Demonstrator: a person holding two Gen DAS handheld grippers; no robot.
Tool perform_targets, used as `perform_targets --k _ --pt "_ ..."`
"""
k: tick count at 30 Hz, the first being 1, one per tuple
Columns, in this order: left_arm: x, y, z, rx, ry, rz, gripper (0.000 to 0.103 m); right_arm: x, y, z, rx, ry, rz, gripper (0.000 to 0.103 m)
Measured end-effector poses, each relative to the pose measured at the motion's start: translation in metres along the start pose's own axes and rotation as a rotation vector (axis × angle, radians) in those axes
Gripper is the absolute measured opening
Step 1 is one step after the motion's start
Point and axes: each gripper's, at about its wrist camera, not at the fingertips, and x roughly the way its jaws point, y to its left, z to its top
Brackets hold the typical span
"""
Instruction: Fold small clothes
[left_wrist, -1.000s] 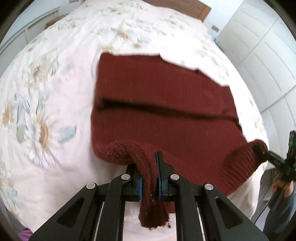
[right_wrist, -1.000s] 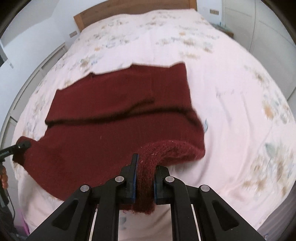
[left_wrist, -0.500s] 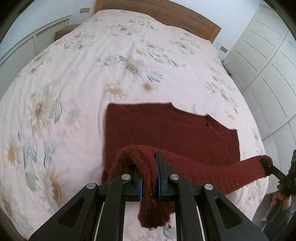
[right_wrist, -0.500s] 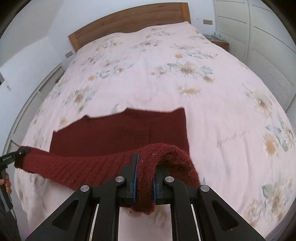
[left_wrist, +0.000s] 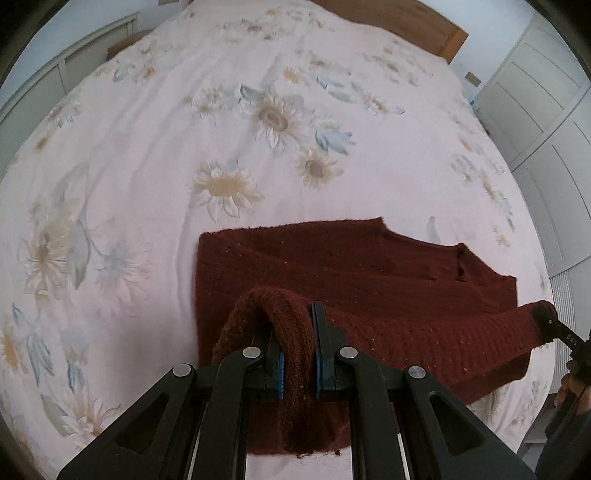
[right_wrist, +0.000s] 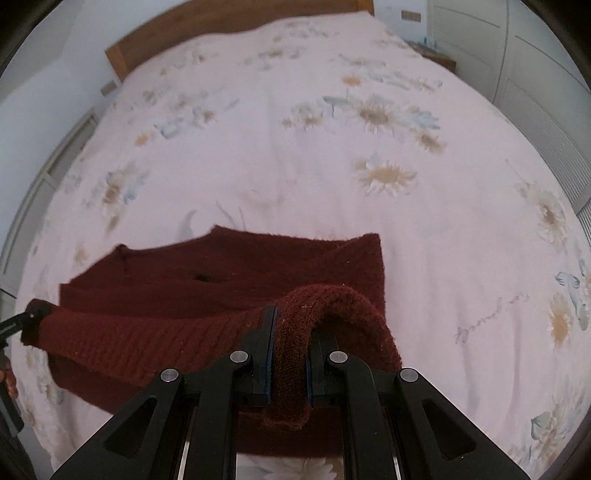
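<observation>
Pinched hard on knit, both sets of fingers: left gripper (left_wrist: 298, 350) clamped on a bunched corner of the ribbed hem (left_wrist: 424, 339) of the maroon sweater (left_wrist: 332, 266), right gripper (right_wrist: 290, 354) clamped the same way on the opposite corner, blue pads pressed into the wool with a tuft hanging below each. Other gripper visible in each view too, at 3 o'clock in the left view and at 9 o'clock in the right view, biting the far end of that same hem.

Sweater spread on the floral bedspread (left_wrist: 184, 129), near the bed's foot, at 6 o'clock in both views; hem edge lifted and stretched taut between the two grips, rest of the body lying flat beyond it toward 12 o'clock. Wooden headboard (right_wrist: 221, 33) far off at 12.

Probably soft, thick and limp, somewhat weighty for its size, sagging wherever unsupported; not slippery, likely to cling to itself and to the sheet. Best held right at the hem corners as now, so the edge travels straight.

Deep maroon, chunky ribbing along the hem, finer knit above, pale lint flecks throughout, sleeves seemingly already folded inward into a rectangle.
</observation>
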Motion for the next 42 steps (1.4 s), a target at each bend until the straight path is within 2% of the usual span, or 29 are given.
perform_targets --k 3,9,13,14,15,16,17,20,23,24,25,28,31,36,42 --pt "0.014 0.002 0.002 -0.007 0.013 0.026 0.01 0.014 0.005 0.005 -0.035 0.028 -0.044 0.012" --pt "0.033 -0.004 0.007 0.009 0.053 0.077 0.011 0.027 0.005 0.012 -0.017 0.046 -0.048 0.015" --pt "0.032 -0.003 0.012 -0.021 0.056 0.061 0.02 0.024 0.006 0.013 -0.011 0.037 -0.04 0.023" --pt "0.03 -0.004 0.013 -0.023 0.051 0.059 0.025 0.024 0.007 0.013 -0.012 0.037 -0.038 0.029" --pt "0.028 -0.005 0.013 -0.018 0.046 0.058 0.029 0.023 0.008 0.013 -0.013 0.038 -0.039 0.044" --pt "0.026 -0.007 0.014 -0.011 0.041 0.057 0.04 0.022 0.009 0.013 -0.016 0.035 -0.043 0.054" --pt "0.024 -0.01 0.014 -0.006 0.035 0.056 0.05 0.019 0.01 0.012 -0.019 0.027 -0.05 0.068" --pt "0.015 -0.017 0.016 0.015 0.004 0.079 0.068 0.01 0.016 0.013 -0.055 0.002 -0.08 0.073" --pt "0.011 -0.024 0.016 0.034 0.002 0.089 0.071 -0.001 0.027 0.012 -0.106 -0.024 -0.102 0.081" --pt "0.009 -0.028 0.015 0.046 -0.002 0.095 0.075 -0.004 0.03 0.012 -0.116 -0.031 -0.103 0.081" --pt "0.008 -0.031 0.014 0.059 -0.01 0.102 0.083 -0.009 0.034 0.011 -0.129 -0.04 -0.104 0.081" --pt "0.004 -0.04 0.011 0.089 -0.027 0.092 0.086 -0.021 0.047 0.007 -0.168 -0.065 -0.103 0.085" --pt "-0.002 -0.049 0.007 0.114 -0.046 0.084 0.097 -0.028 0.061 0.001 -0.205 -0.079 -0.094 0.086" --pt "-0.002 -0.063 -0.009 0.162 -0.07 0.075 0.102 -0.019 0.081 -0.02 -0.248 -0.083 -0.075 0.087" --pt "0.027 -0.067 -0.038 0.207 -0.039 0.087 0.102 0.02 0.094 -0.055 -0.272 -0.025 -0.072 0.087"
